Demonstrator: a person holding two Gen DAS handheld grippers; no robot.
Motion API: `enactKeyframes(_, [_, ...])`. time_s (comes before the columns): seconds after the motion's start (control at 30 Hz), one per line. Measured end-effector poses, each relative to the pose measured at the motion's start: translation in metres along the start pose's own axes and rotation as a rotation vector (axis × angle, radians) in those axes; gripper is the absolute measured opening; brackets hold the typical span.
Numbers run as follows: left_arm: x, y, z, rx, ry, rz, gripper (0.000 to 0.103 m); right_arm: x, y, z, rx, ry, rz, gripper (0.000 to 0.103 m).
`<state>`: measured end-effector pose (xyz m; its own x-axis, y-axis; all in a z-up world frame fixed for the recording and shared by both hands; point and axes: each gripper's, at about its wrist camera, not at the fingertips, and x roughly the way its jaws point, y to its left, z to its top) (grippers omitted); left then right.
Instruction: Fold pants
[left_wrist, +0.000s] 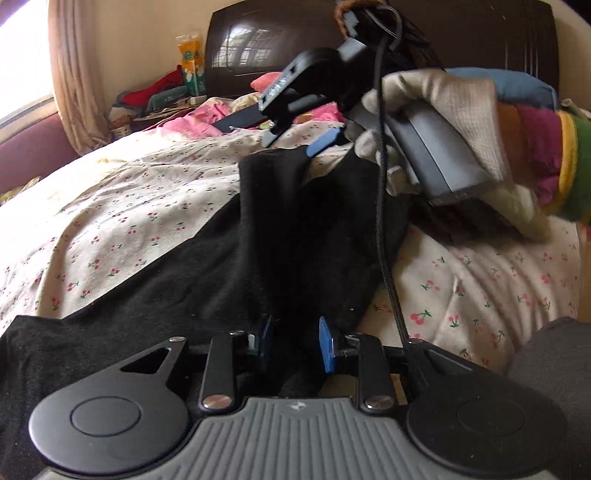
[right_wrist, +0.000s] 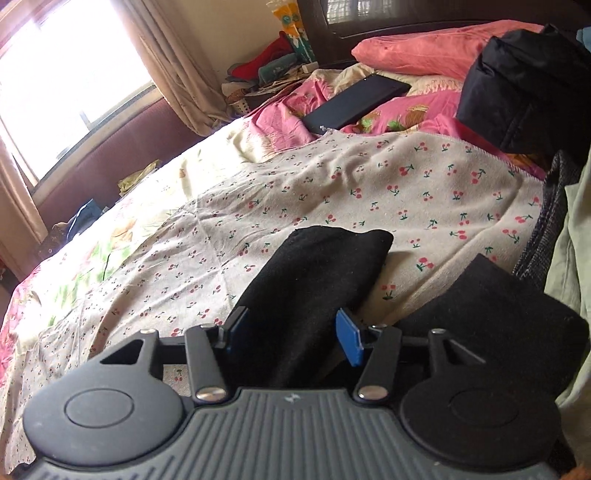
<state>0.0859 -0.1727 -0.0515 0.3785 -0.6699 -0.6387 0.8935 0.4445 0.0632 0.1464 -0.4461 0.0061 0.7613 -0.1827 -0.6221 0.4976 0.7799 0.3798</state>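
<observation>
— Where do we have the black pants (left_wrist: 207, 266) right now?

— Draped over the cherry-print sheet (left_wrist: 122, 206) on the bed, with one section lifted off it between our two grippers. In the left wrist view the dark cloth runs from our left gripper (left_wrist: 295, 341) up toward the right gripper (left_wrist: 325, 142), which our gloved right hand (left_wrist: 436, 122) holds above the bed.

— And how do the grippers stand?

— On the left, black fabric sits between the blue pads (left_wrist: 327, 345), which are drawn in against it, so we are pinching the pants there. In the right wrist view the right gripper (right_wrist: 291, 332) has a bunched fold of the pants (right_wrist: 314, 288) between its blue pads (right_wrist: 351, 341); they look closed onto the cloth, though a small gap shows at the right pad.

— What else lies around us?

— A pink quilt (right_wrist: 424, 114) toward the headboard with a flat black case (right_wrist: 354, 103) on it, a black bag (right_wrist: 528, 88) just beside that, and a curtain (right_wrist: 173, 66) by the bright window.
</observation>
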Motion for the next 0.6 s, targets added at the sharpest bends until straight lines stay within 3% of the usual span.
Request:
enactKeyframes(0.1, [0.002,-0.016,-0.005,0.046,0.008,-0.017,0.039,-0.002,0.010,0.005,-0.035,-0.027,-0.003,0.072])
enactKeyframes(0.17, [0.000,-0.016,-0.007,0.032,0.003,-0.012,0.039,0.009,0.014,0.006,-0.047,0.003,-0.051,0.072])
enactKeyframes(0.23, [-0.005,-0.013,-0.009,0.002,-0.015,-0.009,0.040,0.015,0.017,0.006,-0.028,0.033,-0.026,0.072])
enactKeyframes(0.37, [-0.004,-0.009,-0.012,-0.023,-0.014,-0.006,0.040,0.036,0.045,0.005,-0.132,0.078,-0.068,0.071])
enactKeyframes(0.47, [-0.005,-0.007,-0.011,-0.025,-0.024,0.011,0.040,0.059,0.044,0.003,-0.146,0.145,-0.113,0.019])
enactKeyframes(0.53, [-0.010,-0.005,-0.012,-0.048,-0.035,0.008,0.041,0.047,0.026,0.006,-0.073,0.150,-0.060,0.007])
enactKeyframes(0.6, [-0.012,-0.004,-0.014,-0.056,-0.037,0.009,0.041,0.014,0.006,0.007,-0.026,0.110,-0.033,0.005])
